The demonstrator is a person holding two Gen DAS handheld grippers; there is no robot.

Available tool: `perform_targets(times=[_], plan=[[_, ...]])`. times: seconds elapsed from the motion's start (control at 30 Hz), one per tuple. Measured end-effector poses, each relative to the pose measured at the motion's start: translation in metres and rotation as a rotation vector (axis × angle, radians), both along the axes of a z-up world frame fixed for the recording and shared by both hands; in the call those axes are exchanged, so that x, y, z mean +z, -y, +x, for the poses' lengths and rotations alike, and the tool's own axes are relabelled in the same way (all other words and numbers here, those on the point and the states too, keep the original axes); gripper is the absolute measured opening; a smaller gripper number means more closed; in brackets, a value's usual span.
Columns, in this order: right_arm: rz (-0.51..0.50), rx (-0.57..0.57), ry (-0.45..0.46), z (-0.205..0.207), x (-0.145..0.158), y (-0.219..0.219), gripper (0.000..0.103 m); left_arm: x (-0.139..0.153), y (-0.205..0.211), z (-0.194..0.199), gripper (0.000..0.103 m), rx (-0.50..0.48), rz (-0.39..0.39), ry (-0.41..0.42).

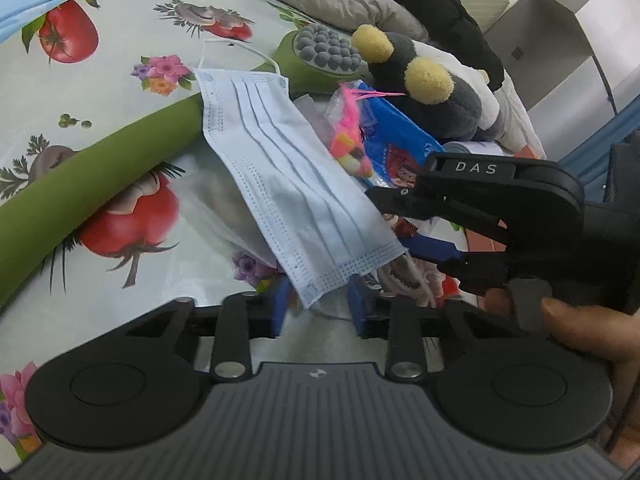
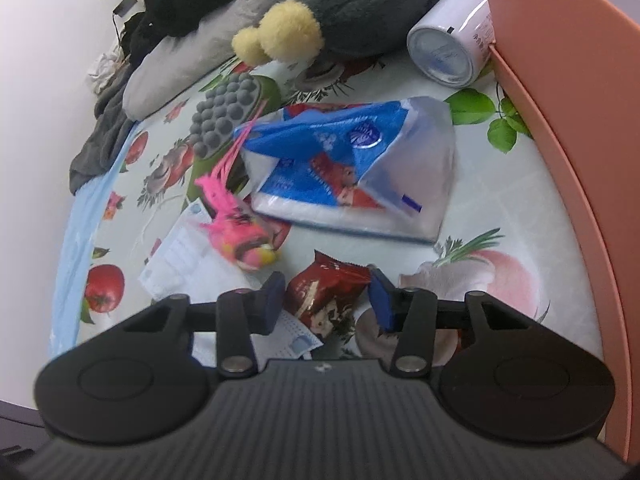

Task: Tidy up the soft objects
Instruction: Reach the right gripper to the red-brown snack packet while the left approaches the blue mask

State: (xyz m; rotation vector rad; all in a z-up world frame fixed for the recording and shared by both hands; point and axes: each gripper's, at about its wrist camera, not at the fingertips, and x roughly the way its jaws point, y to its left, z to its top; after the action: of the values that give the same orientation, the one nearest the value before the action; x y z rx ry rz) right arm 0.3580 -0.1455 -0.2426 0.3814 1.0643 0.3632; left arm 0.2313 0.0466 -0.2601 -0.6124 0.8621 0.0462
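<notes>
Two tongs | left [image 1: 320, 304] pinching pleated mask [image 1: 296, 188] (papery) | right [image 2: 326, 300] straddling crinkly red wrapper [image 2: 324, 294], apart

Your work surface is a table under a glossy oilcloth [image 2: 500, 184] printed with tomatoes, flowers and leaves.

Lying on it:
- a pale blue face mask [image 1: 288, 184], its near corner between your left jaws;
- a long green massage stick [image 1: 72, 196], left of those jaws, its grey knobbed head [image 1: 326, 49] far beyond them;
- a pink toy [image 2: 240, 236], ahead-left of your right jaws;
- a blue-and-white tissue pack [image 2: 360, 172], straight ahead of them;
- a red wrapper [image 2: 324, 288], between them;
- a white can [image 2: 448, 52] on its side, far ahead-right;
- a grey plush [image 2: 360, 4] with yellow pompoms, far ahead;
- grey and black cloth [image 2: 168, 64], far ahead-left.
</notes>
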Motion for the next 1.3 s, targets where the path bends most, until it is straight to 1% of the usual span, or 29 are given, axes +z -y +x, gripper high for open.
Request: perform_targets(times=[0.1, 0.17, 0.27, 0.4, 0.57, 0.73, 0.83, 1.0, 1.13, 1.3], plan=[[0.008, -0.011, 0.015, -0.005, 0.004, 0.002, 0.044, -0.001, 0.001, 0.0, 0.008, 0.006, 0.006, -0.011], [0.011, -0.017, 0.034, -0.01, 0.008, 0.006, 0.044, -0.001, 0.001, -0.002, 0.007, 0.008, 0.007, -0.008], [-0.001, -0.017, 0.058, -0.015, 0.015, 0.009, 0.044, 0.006, 0.002, -0.01, 0.006, 0.012, 0.023, 0.023], [-0.034, -0.009, 0.099, -0.026, 0.027, 0.013, 0.044, 0.019, 0.002, -0.021, 0.005, 0.012, -0.006, 0.052], [-0.059, -0.001, 0.139, -0.042, 0.041, 0.016, 0.044, 0.04, 0.005, -0.038, 0.003, 0.001, -0.004, 0.1], [-0.092, 0.013, 0.18, -0.064, 0.052, 0.016, 0.044, 0.055, 0.007, -0.057, 0.003, -0.003, -0.012, 0.132], [-0.113, 0.013, 0.189, -0.076, 0.055, 0.017, 0.044, 0.061, 0.009, -0.071, 0.003, -0.008, -0.023, 0.14], [-0.135, 0.023, 0.205, -0.096, 0.061, 0.017, 0.044, 0.072, 0.009, -0.097, 0.003, -0.013, -0.073, 0.14], [-0.157, 0.052, 0.213, -0.112, 0.062, 0.016, 0.044, 0.078, 0.013, -0.118, 0.003, -0.025, -0.077, 0.138], [-0.18, 0.093, 0.206, -0.13, 0.059, 0.015, 0.044, 0.079, 0.011, -0.139, 0.003, -0.021, -0.084, 0.124]])
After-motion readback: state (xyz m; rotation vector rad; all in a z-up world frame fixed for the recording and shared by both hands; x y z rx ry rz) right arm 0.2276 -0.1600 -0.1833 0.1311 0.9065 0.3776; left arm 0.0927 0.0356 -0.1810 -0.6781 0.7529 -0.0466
